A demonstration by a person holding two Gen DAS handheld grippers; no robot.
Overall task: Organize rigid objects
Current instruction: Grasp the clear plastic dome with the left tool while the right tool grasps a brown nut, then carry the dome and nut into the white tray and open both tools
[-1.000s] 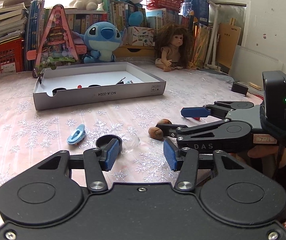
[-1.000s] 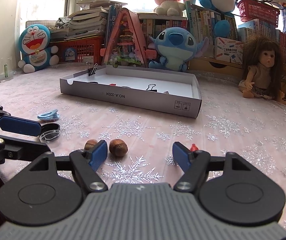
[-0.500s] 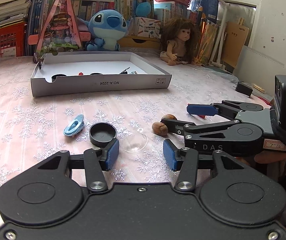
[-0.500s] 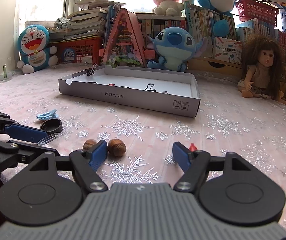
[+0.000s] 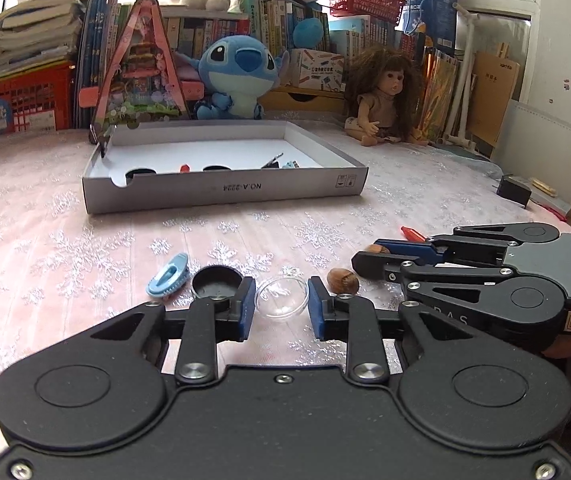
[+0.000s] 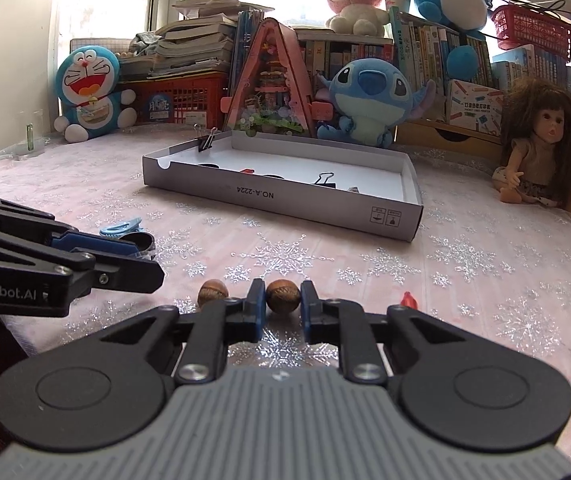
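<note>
Colours and patterns on the pink snowflake cloth.

Tablecloth [image 6: 485,264]: pale pink with silver-white snowflakes. Box [image 6: 285,196]: grey outside, white inside. Nuts [image 6: 282,296] [image 6: 212,292]: brown. Clip [image 5: 167,276]: light blue. Cap [image 5: 216,282]: black. Dish [image 5: 281,298]: clear. Small piece [image 5: 412,233]: red. Gripper pads [image 5: 245,304]: blue on black fingers.

Brown nut [image 6: 282,296] and clear dish [image 5: 282,298] on tablecloth.

Bare desk [image 6: 465,280] is lying open toward 1 o'clock; the grey tray [image 6: 285,196] is blocking 12 o'clock.
</note>
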